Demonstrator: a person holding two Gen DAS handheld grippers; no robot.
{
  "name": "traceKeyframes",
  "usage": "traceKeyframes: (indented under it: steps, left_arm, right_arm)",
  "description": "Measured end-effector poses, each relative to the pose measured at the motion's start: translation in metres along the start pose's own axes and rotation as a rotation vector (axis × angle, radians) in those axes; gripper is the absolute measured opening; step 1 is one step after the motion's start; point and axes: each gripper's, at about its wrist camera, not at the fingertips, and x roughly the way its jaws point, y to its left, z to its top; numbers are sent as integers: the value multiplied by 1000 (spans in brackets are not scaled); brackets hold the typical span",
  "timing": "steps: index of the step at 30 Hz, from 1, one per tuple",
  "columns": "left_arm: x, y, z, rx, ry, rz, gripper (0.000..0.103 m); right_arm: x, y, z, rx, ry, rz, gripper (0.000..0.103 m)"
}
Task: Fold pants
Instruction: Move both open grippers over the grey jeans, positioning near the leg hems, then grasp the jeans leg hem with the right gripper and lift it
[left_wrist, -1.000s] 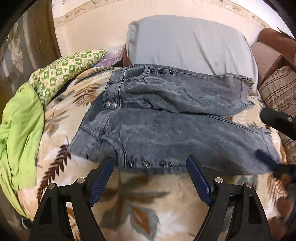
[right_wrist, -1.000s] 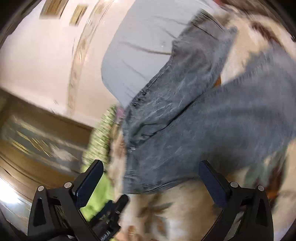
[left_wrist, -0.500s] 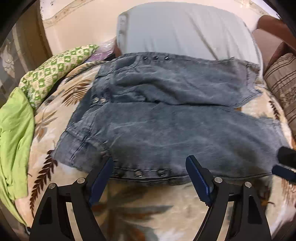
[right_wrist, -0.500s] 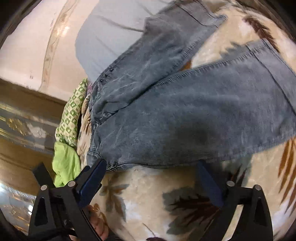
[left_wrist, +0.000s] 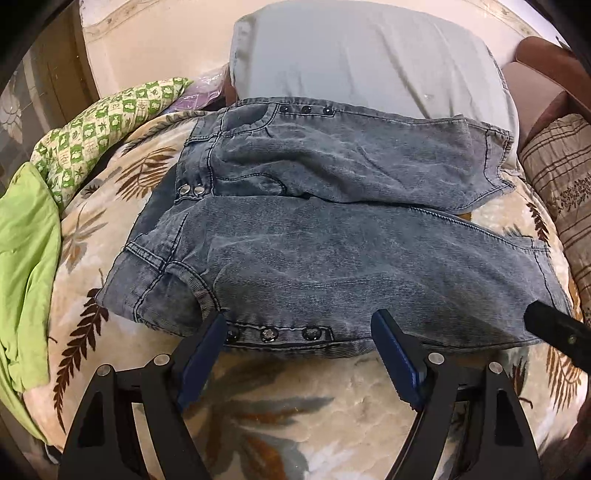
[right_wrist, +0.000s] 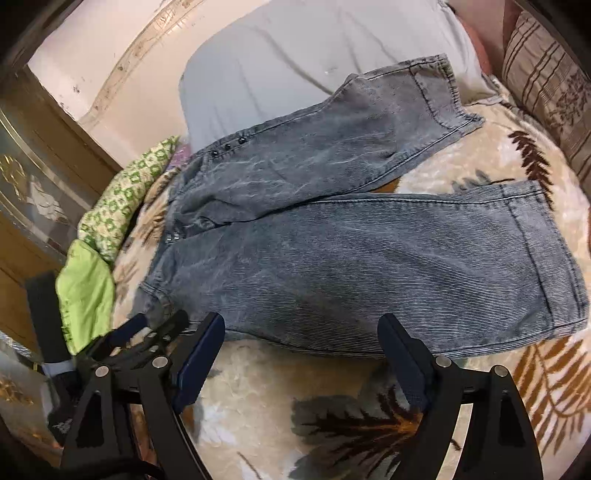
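The bed's leaf-patterned blanket (left_wrist: 280, 413) carries grey denim pants (left_wrist: 332, 266) spread flat, legs apart, waist toward a green cloth (left_wrist: 26, 258). A pale pillow (left_wrist: 369, 62) sits behind. Both claws tilt down at the near edge: left claw (left_wrist: 299, 350) released over the snap buttons, right claw (right_wrist: 301, 354) closing, pads gripping nothing.

Grey-blue pants (left_wrist: 332, 258), leaf-print blanket (left_wrist: 295, 413).
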Motion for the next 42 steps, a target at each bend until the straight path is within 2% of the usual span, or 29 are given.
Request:
traceKeyframes:
  steps: [2,5,7,12,23,26,31,36,40,42]
  left_arm:
    - [1,-1,-1,2,-2,2,80]
    - [2,-3,-2,7,1,1,80]
    - [4,-5,-3,10,4,1,80]
    - [4,-7,-4,16,2,1,80]
    - [4,-9,-4,16,-3,-1,80]
    - [4,-10,-5,17,-5,-2,80]
    - [13,-8,-3,0,24,-26,80]
    - [21,-7,5,-4,67,-61,80]
    - [18,-3,22,-29,125,-126,80]
    - [11,1,41,-44,121,-148,80]
  right_arm:
    - [4,-1,-2,-6,10,-51,86]
    - [8,-2,-2,-17,15,-67,84]
    - [7,1,-3,-38,0,-97,81]
    - [3,9,-5,-85,-38,-168,81]
    - [0,5,-4,-68,-55,-178,81]
    - [1,2,-3,-52,-53,-157,81]
    - [2,-12,-3,59,-74,-35,81]
    - [1,-33,5,128,-60,-2,83]
    - [-11,-49,28,176,-8,94,82]
    - [-23,-54,49,159,-16,86,81]
